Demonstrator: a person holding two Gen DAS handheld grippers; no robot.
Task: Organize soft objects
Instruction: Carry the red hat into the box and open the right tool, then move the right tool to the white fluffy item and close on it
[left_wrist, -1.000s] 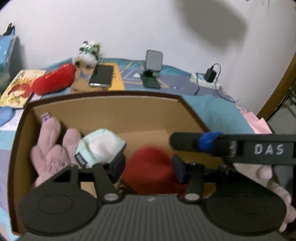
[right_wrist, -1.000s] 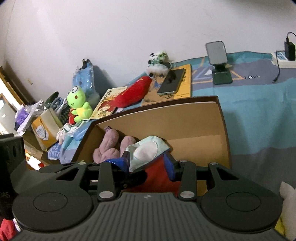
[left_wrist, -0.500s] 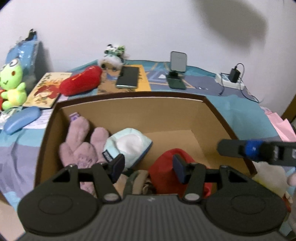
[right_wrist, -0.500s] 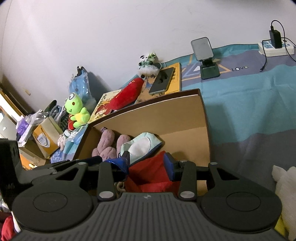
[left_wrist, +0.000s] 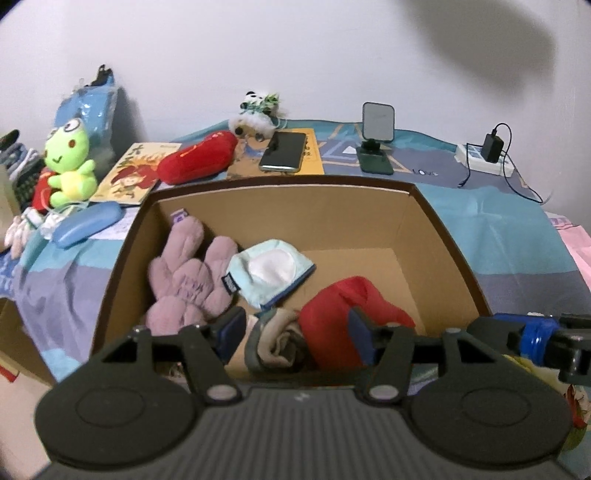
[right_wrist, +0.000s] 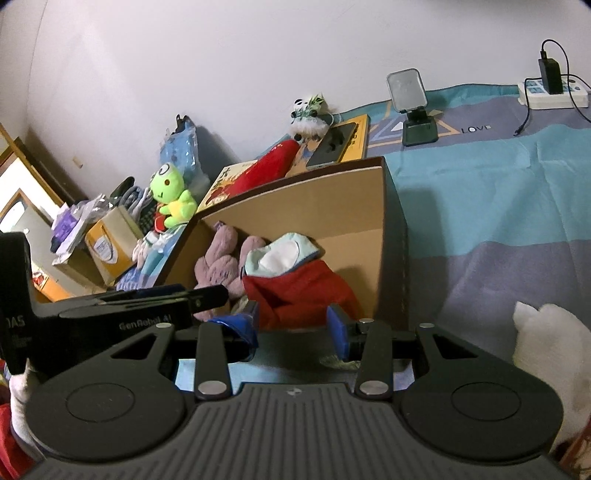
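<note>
An open cardboard box (left_wrist: 280, 181) on the bed holds pink plush gloves (left_wrist: 188, 280), a pale blue and white hat (left_wrist: 269, 273), a red cloth (left_wrist: 340, 314) and a rolled grey-beige cloth (left_wrist: 277, 339). My left gripper (left_wrist: 295, 328) hovers over the box's near edge; its jaws are opening and nothing is between them. In the right wrist view my right gripper (right_wrist: 293, 328) is just outside the box's (right_wrist: 295, 173) near wall, its blue pads apart with nothing between them. The red cloth (right_wrist: 299, 291) lies beyond its pads.
Behind the box are a green frog plush (left_wrist: 68, 162), a red plush (left_wrist: 197, 158), a panda plush (left_wrist: 258, 110), a phone (left_wrist: 283, 150) on a book, a phone stand (left_wrist: 376, 136) and a power strip (left_wrist: 484, 158). A white plush (right_wrist: 550, 354) lies at the right gripper's right.
The left gripper has drawn back and up from inside the box, and its jaws have widened. The right gripper has slid back to the right, away from the box, its pads unchanged.
</note>
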